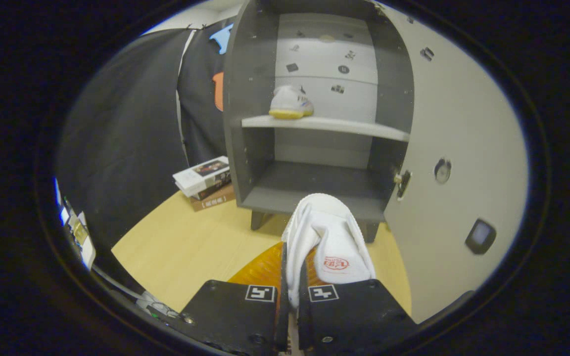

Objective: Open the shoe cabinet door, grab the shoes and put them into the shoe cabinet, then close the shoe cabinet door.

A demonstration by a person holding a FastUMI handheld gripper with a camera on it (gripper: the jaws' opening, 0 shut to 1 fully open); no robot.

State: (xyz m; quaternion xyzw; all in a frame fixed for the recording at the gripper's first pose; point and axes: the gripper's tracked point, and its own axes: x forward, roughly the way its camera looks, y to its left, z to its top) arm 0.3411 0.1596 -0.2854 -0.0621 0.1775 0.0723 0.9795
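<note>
Ahead of your fingers the cabinet (314, 123) stands open, its door (455, 163) swung wide to the right and black cloth to the left, leaving bare wooden floor (181, 247) between you and its front edge. One shoe (290, 103) already sits on the shelf (324, 125), left side; the lower compartment is free. Your gripper (290, 296) is clamped on a white shoe (327, 237), pinching its side wall, toe pointing at the cabinet. Books (205, 180) lie stacked beside the cabinet's left wall.

A soft white fabric shoe (332, 237), matt and slightly padded, is seen pinched between the gripper (292, 289) fingers. At twelve o'clock beyond it, the shoe cabinet (250, 99) appears as matt grey painted board; the floor (186, 247) looks like smooth pale wood laminate.
</note>
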